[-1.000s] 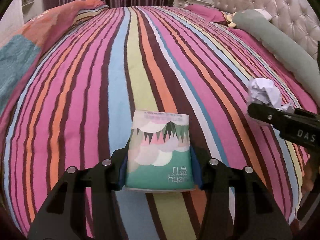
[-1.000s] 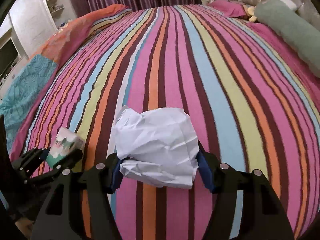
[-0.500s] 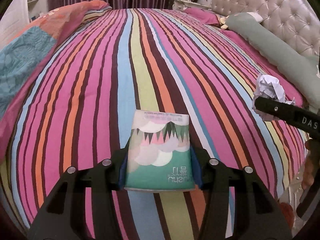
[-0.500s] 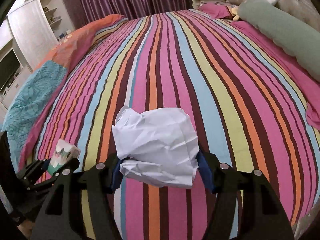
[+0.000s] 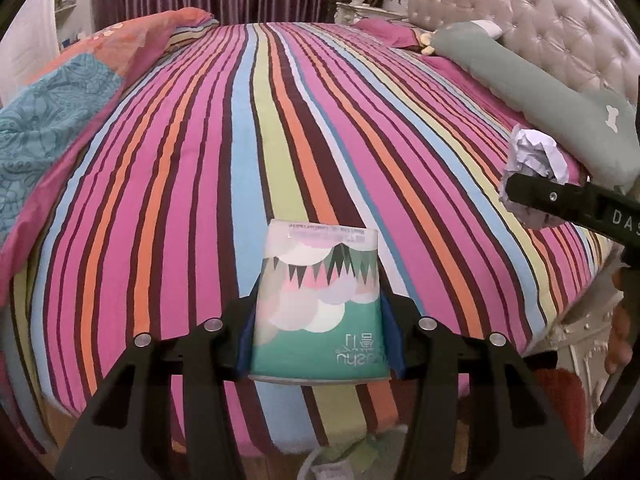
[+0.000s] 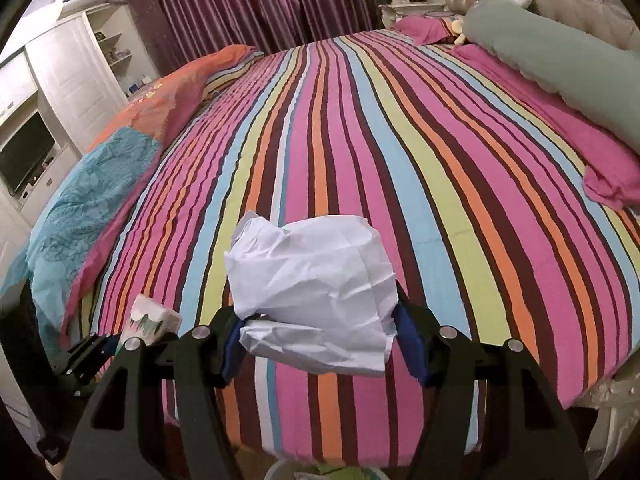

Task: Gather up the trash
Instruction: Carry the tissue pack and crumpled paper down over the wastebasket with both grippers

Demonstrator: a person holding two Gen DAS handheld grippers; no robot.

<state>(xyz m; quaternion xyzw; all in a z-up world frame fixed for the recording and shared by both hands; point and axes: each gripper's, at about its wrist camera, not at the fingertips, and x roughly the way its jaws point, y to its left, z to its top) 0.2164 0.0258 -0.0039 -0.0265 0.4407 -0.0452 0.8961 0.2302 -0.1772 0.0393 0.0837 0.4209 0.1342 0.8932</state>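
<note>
- Green-and-white patterned tissue pack (image 5: 318, 312) sits clenched in the left gripper (image 5: 318, 344), above the striped bed's (image 5: 240, 140) near edge.
- Crumpled white paper ball (image 6: 314, 300) is clamped in the right gripper (image 6: 320, 340), likewise over that edge.
- Carrying step, I judge; next, lower both toward the pale bin rim (image 6: 288, 470) glimpsed below the bed's edge and let go.

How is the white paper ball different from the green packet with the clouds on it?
The crumpled white paper ball is plain and wrinkly; the green tissue packet with cloud pictures is smooth and printed with colours. The paper ball is lumpy and rounded, while the packet is flat-sided and boxy. The right tool holds the ball; the left tool holds the packet. Both are pinched between blue pads above the striped bedspread.
</note>
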